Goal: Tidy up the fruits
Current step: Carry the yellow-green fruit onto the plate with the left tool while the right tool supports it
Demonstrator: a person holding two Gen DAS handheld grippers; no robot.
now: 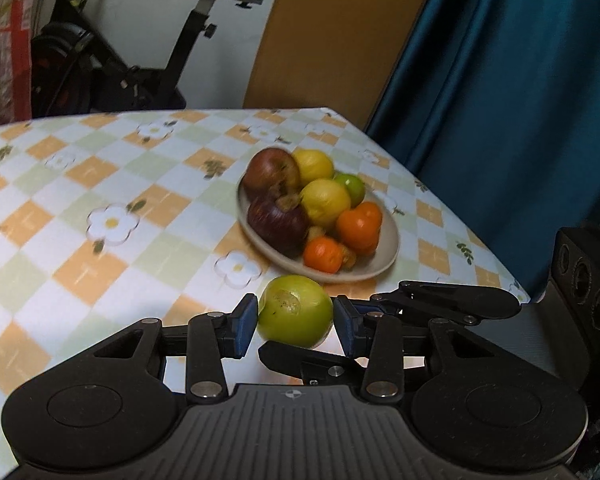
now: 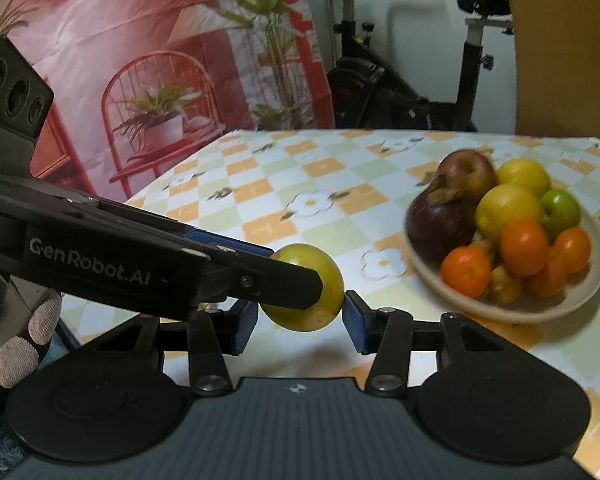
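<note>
**Ana:** Fruit is the job, and one piece is in hand: a green fruit (image 1: 295, 311) sits between the blue pads of the left claw (image 1: 296, 322), which is clamped on it; the right claw (image 2: 300, 316) is closed on the same fruit from the other side, its pads pressed to the skin; it hangs clear of the desk (image 1: 80, 208).

**Ben:** So which step is this?

**Ana:** I'd judge it the carry; the fruit is gripped and off the cloth, not yet delivered. Just ahead of both claws, slightly to the right, stands the plate (image 1: 384, 256); that looks like the destination.

**Ben:** What's in it already?

**Ana:** Two dark red apples (image 1: 276, 220) on the far-left side; two yellow fruits (image 1: 326, 200) behind them; a small green one (image 1: 352, 188) at the back; orange fruits (image 1: 360, 224) nearest the claws; it's piled full.

**Ben:** Next move?

**Ana:** Probably forward over the near rim, then both grips must let go together; with so little room, the round fruit could roll off the heap or knock an orange one out; a low, gentle release seems wise.
</note>
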